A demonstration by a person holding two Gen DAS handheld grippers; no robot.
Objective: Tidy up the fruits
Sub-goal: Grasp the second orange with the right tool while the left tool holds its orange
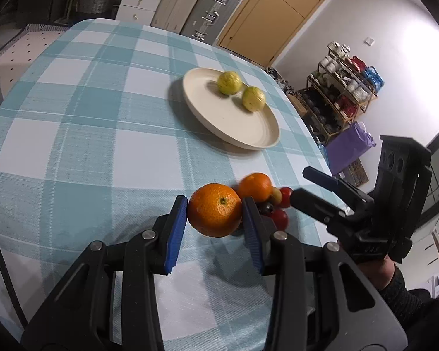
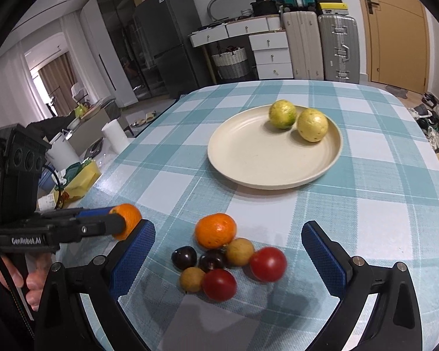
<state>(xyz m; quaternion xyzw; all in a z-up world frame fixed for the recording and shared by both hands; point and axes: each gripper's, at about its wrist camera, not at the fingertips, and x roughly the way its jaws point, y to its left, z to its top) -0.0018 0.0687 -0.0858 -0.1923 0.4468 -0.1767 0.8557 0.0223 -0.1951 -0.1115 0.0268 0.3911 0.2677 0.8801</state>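
My left gripper [image 1: 215, 209] is shut on an orange [image 1: 215, 210] and holds it just above the checked tablecloth; it also shows in the right wrist view [image 2: 127, 220]. My right gripper [image 2: 228, 242] is open over a fruit pile: a second orange [image 2: 215, 230], two red tomatoes [image 2: 267, 263], two dark cherries [image 2: 184, 257] and two tan longans [image 2: 240, 251]. A cream plate [image 2: 257, 163] farther back holds two yellow-green fruits [image 2: 282, 114]. In the left wrist view the right gripper [image 1: 304, 184] sits right of the pile.
The table [image 1: 73, 117] carries a blue-white checked cloth. Its left edge borders a cluttered side table [image 2: 79, 175]. Suitcases [image 2: 338, 48], drawers and a door stand behind the far edge. A shoe rack [image 1: 342, 93] stands to the right.
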